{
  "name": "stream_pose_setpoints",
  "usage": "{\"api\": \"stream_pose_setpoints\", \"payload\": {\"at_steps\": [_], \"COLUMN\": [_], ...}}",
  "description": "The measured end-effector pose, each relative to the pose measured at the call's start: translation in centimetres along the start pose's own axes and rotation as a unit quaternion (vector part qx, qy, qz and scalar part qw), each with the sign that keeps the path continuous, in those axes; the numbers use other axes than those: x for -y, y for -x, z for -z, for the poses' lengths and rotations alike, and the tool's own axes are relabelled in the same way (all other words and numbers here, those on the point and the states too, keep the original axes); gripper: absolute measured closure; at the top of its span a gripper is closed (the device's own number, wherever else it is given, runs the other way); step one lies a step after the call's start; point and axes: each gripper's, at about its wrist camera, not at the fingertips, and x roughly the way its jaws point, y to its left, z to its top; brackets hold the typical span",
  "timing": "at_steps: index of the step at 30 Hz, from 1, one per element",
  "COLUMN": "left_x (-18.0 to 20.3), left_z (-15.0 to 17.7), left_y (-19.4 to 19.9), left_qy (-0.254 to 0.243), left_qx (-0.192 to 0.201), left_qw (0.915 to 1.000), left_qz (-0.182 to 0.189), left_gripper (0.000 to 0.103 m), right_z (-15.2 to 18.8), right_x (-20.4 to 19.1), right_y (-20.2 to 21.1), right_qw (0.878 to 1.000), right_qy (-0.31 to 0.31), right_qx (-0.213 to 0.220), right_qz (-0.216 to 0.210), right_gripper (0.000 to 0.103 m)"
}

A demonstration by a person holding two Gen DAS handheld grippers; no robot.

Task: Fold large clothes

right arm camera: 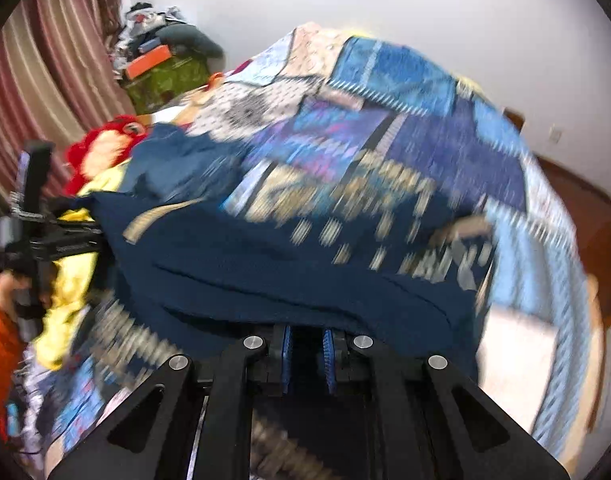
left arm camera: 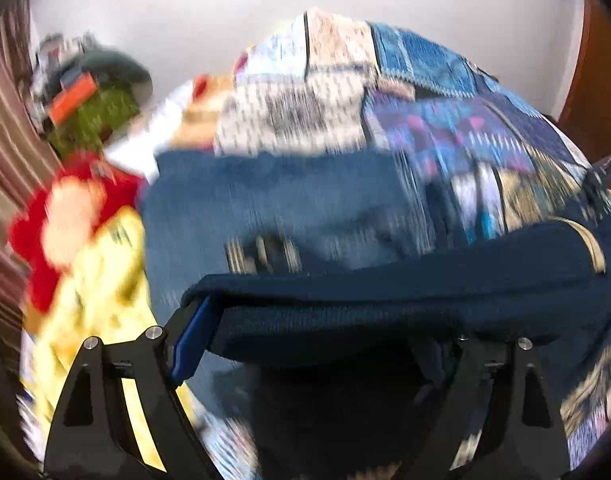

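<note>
A dark navy knitted garment (left arm camera: 385,292) with a beige collar band lies stretched over a patchwork bedspread (left arm camera: 445,132). My left gripper (left arm camera: 329,320) stands open and wide. The garment's folded edge drapes across its tips. The left blue pad (left arm camera: 189,344) shows bare, and the right finger is hidden under cloth. My right gripper (right arm camera: 307,344) is shut on the near edge of the navy garment (right arm camera: 265,264), which spreads away over the bedspread (right arm camera: 385,128). The left gripper's body (right arm camera: 33,220) shows at the far left, held by a hand in an orange sleeve (right arm camera: 1,332).
A blue denim piece (left arm camera: 265,200) lies behind the navy garment. Yellow cloth (left arm camera: 93,272) and a red and pale item (left arm camera: 45,240) sit at the left. A green box with clutter (right arm camera: 165,80) stands in the corner by striped curtains (right arm camera: 45,80). Wooden floor (right arm camera: 585,208) lies right of the bed.
</note>
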Motion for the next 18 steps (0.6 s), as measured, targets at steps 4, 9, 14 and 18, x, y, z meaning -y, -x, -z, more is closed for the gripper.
{"api": "stream_pose_setpoints", "payload": {"at_steps": [4, 9, 14, 18], "left_x": [0.0, -2.3, -1.3, 1.1], "left_z": [-3.9, -5.6, -2.8, 1.5], "left_y": [2.1, 4.6, 4.6, 3.4], "left_qy": [-0.009, 0.029, 0.012, -0.016], "left_qx": [0.053, 0.072, 0.042, 0.002], "left_qw": [0.9980, 0.9970, 0.9984, 0.9970], "left_qz": [-0.034, 0.004, 0.036, 0.075], "left_gripper": [0.016, 0.016, 0.015, 0.015], "right_z": [-4.1, -5.0, -2.3, 1.6], "right_x": [1.3, 0.5, -2.4, -4.3], "right_y": [0.4, 3.2, 3.5, 1.0], "right_qw": [0.997, 0.997, 0.998, 0.999], "right_qy": [-0.007, 0.001, 0.024, 0.044], "right_qx": [0.037, 0.068, 0.041, -0.005], "right_qz": [0.065, 0.028, -0.028, -0.024], "right_gripper": [0.095, 0.095, 0.095, 0.095]}}
